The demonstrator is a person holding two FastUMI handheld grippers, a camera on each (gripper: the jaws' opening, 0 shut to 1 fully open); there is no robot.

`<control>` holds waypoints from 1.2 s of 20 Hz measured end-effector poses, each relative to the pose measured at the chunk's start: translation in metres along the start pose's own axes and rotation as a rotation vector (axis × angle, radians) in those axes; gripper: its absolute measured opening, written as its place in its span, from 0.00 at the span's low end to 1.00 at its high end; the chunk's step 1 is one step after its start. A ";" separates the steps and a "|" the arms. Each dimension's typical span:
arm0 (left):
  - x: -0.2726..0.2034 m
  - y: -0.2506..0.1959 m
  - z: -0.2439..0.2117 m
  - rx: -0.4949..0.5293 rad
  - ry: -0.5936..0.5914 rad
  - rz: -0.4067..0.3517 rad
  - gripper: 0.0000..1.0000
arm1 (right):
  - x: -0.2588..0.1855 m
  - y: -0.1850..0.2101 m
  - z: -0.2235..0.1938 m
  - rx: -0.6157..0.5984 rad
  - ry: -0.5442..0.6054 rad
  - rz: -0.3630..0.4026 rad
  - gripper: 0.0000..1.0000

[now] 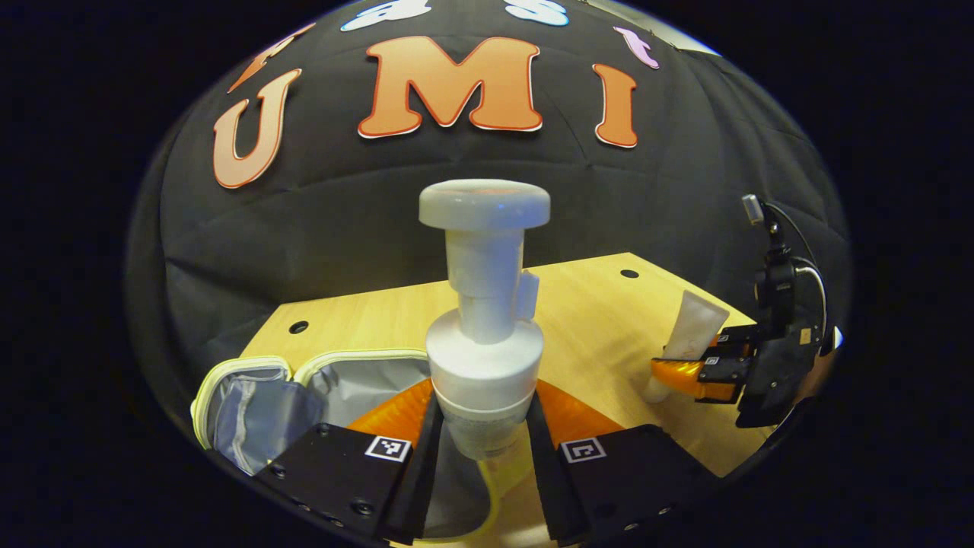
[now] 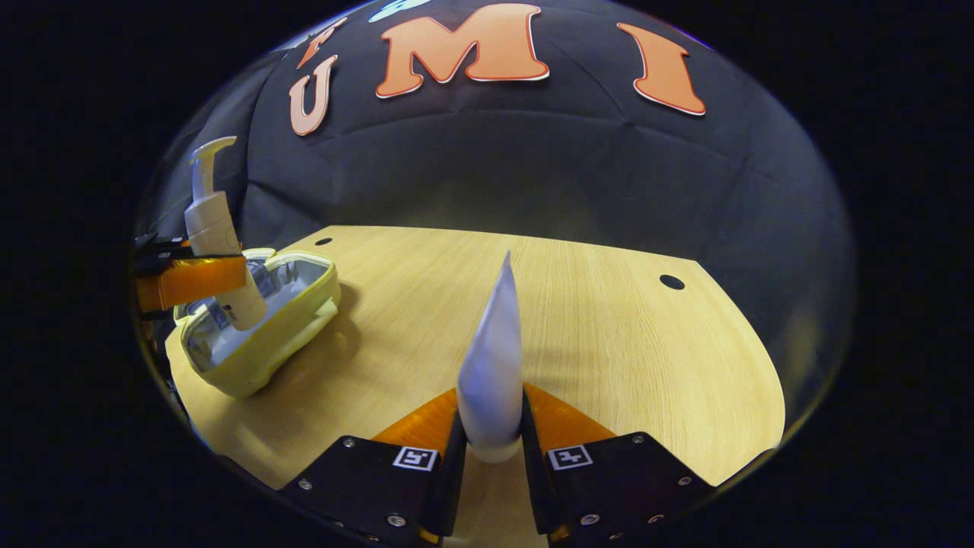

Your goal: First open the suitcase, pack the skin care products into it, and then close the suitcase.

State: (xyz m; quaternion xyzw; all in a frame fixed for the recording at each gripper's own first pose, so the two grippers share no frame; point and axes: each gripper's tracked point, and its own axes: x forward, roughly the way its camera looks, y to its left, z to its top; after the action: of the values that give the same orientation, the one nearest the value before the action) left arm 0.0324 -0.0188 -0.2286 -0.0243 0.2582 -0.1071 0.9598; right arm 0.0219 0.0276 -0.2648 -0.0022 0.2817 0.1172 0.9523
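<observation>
Landmark: the suitcase (image 2: 259, 327), a small yellow-edged case with grey lining, lies unzipped and open on the wooden table (image 2: 609, 342). All places below are given relative to it.

Left gripper (image 1: 483, 426): your fingers are closed on the body of the pump bottle (image 1: 483, 304), one finger pressing each side. In the right gripper view this gripper (image 2: 221, 278) holds the bottle upright.

Pump bottle: white, pump head on top, held directly over the suitcase's open compartment (whether its base touches the lining, you cannot tell from these views).

Right gripper (image 2: 491, 438): your fingers clamp the lower end of the tube (image 2: 493, 358), both sides pressed.

Tube: pale, flat crimped end pointing up, held well apart from the suitcase, out over bare table. In the left gripper view the tube (image 1: 692, 331) stands tilted in the right gripper (image 1: 689, 365), its cap end near the tabletop.

Suitcase interior: grey lining visible (image 1: 342, 384); any contents beneath the bottle are hidden.
</observation>
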 end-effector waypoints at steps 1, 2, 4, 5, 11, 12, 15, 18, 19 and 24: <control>-0.002 0.005 0.002 -0.001 -0.003 0.001 0.57 | -0.003 0.005 0.009 -0.006 -0.016 0.002 0.33; -0.005 0.011 0.007 -0.005 -0.007 0.006 0.57 | -0.007 0.011 0.018 -0.010 -0.029 0.005 0.38; -0.010 0.024 0.015 -0.012 -0.020 0.017 0.57 | -0.014 0.025 0.037 -0.007 -0.052 0.022 0.38; -0.013 0.030 0.018 -0.013 -0.025 0.021 0.57 | -0.017 0.031 0.048 -0.006 -0.066 0.029 0.38; -0.036 0.080 0.021 -0.043 -0.008 0.050 0.57 | -0.037 0.086 0.093 -0.026 -0.109 0.095 0.38; -0.040 0.090 0.017 -0.039 0.005 0.056 0.57 | -0.040 0.097 0.096 -0.033 -0.114 0.103 0.38; -0.048 0.110 -0.004 -0.031 0.064 0.056 0.57 | -0.044 0.129 0.102 -0.044 -0.115 0.126 0.38; -0.047 0.120 -0.022 -0.029 0.117 0.037 0.57 | -0.043 0.160 0.103 -0.034 -0.106 0.146 0.38; -0.047 0.122 -0.029 -0.037 0.135 0.030 0.57 | -0.042 0.168 0.102 -0.031 -0.104 0.151 0.38; -0.035 0.128 -0.075 -0.086 0.274 -0.023 0.57 | -0.034 0.200 0.094 -0.020 -0.066 0.163 0.38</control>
State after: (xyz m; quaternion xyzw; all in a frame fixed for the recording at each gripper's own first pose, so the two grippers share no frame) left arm -0.0096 0.1146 -0.2892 -0.0535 0.3908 -0.1091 0.9124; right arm -0.0003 0.2207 -0.1551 0.0152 0.2483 0.1969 0.9483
